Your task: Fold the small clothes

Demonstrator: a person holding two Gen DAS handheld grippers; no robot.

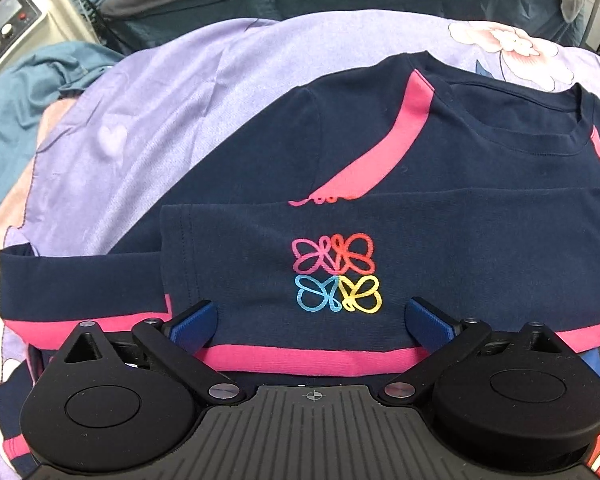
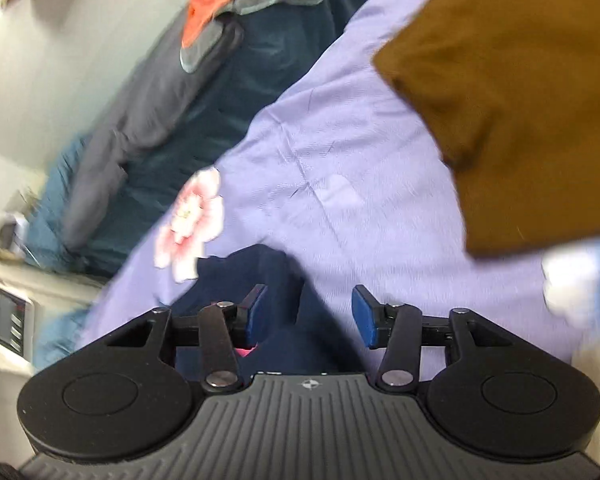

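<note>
From the left wrist view, the left gripper [image 1: 310, 322] has its blue fingers [image 1: 192, 326] spread wide with nothing pinched between them. They hover over the near part of a navy shirt [image 1: 380, 168] with pink stripes, which lies on a lilac sheet [image 1: 148, 92]. The shirt's four-butterfly print [image 1: 336, 274] sits just beyond the gap between the fingers, and a pink hem band runs across below them. A sleeve is folded over the front. The round neckline lies far ahead, toward the right finger's side.

From the right wrist view, which is blurred, the right gripper [image 2: 309, 314] has its fingers [image 2: 364, 316] partly spread and empty. A navy corner of the shirt [image 2: 284, 320] shows between them, nearer the left finger. A brown garment [image 2: 512, 100] lies well ahead of the right finger on the sheet [image 2: 340, 168].
</note>
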